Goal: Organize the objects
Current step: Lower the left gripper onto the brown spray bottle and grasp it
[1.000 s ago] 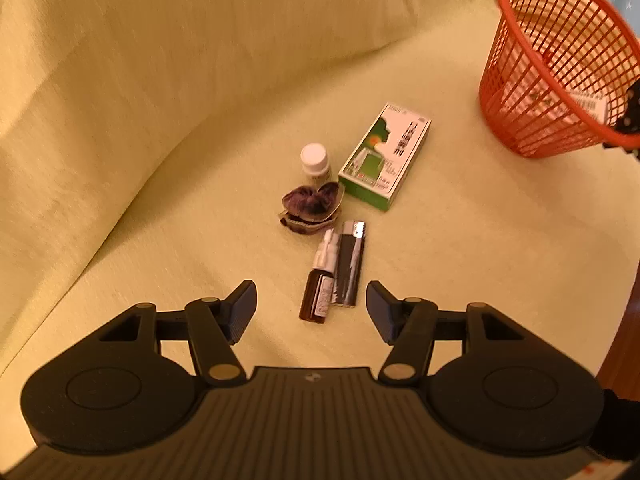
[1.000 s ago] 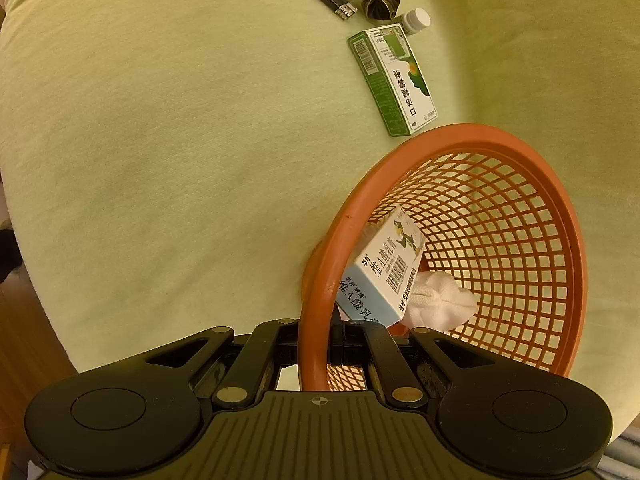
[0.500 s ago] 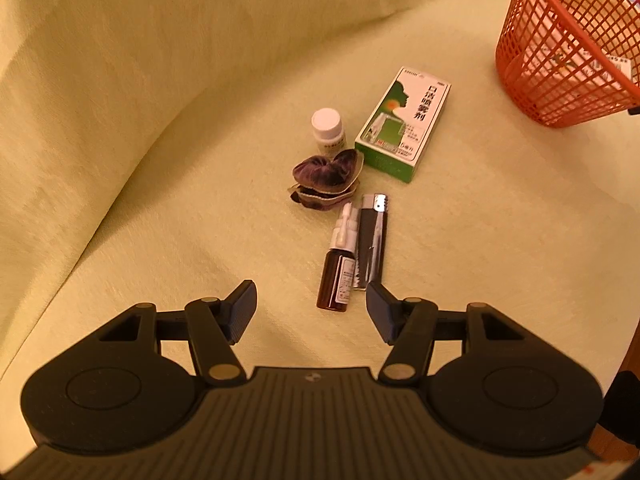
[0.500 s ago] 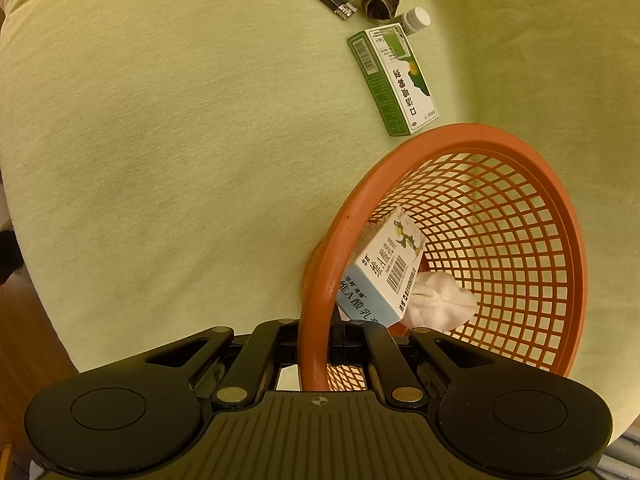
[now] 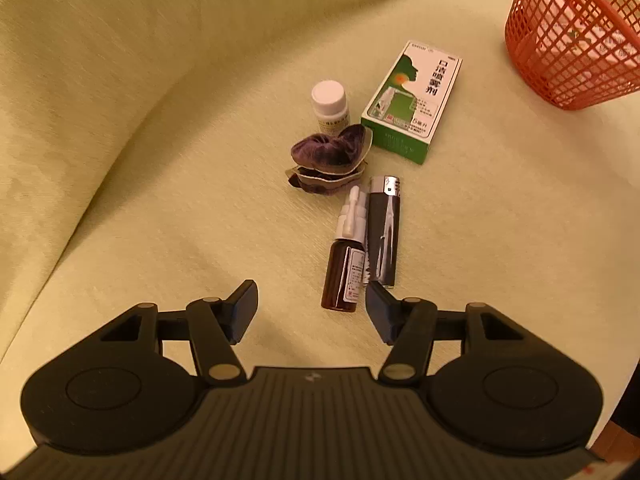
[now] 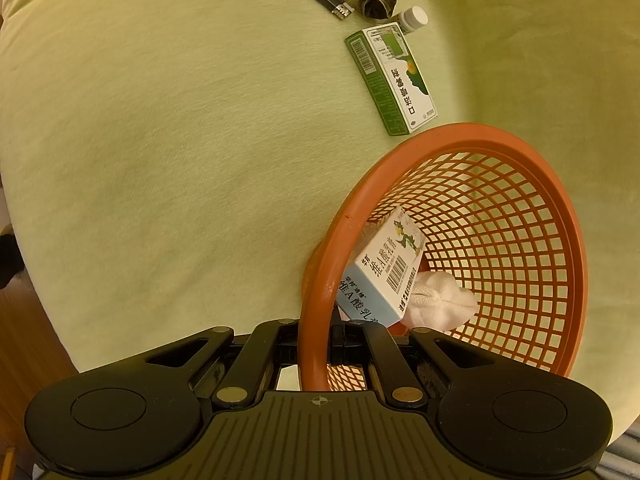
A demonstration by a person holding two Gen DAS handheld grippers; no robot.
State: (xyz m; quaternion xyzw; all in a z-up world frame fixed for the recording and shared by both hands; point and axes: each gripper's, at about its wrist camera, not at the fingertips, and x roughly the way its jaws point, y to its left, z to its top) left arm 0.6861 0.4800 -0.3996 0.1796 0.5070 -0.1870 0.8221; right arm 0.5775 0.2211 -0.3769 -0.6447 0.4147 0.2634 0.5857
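Brown spray bottle (image 5: pixel 343 276) lies just ahead of left hand-held gripper (image 5: pixel 310 306) (jaws apart).

warm, yellowish indoor light, fairly dim, tints both views amber. shadows are soft: the dark spray bottle (image 5: pixel 343 276) and lighter (image 5: pixel 384 236) throw only faint ones on the pale green cloth (image 5: pixel 160 208). no hard glare, just a small glint on the lighter's metal cap. fisheye bending curves the edges, and corners fall to black. the orange basket (image 6: pixel 560 240) stays sharp in the right view; cloth near the left view's upper edge looks slightly smeared.
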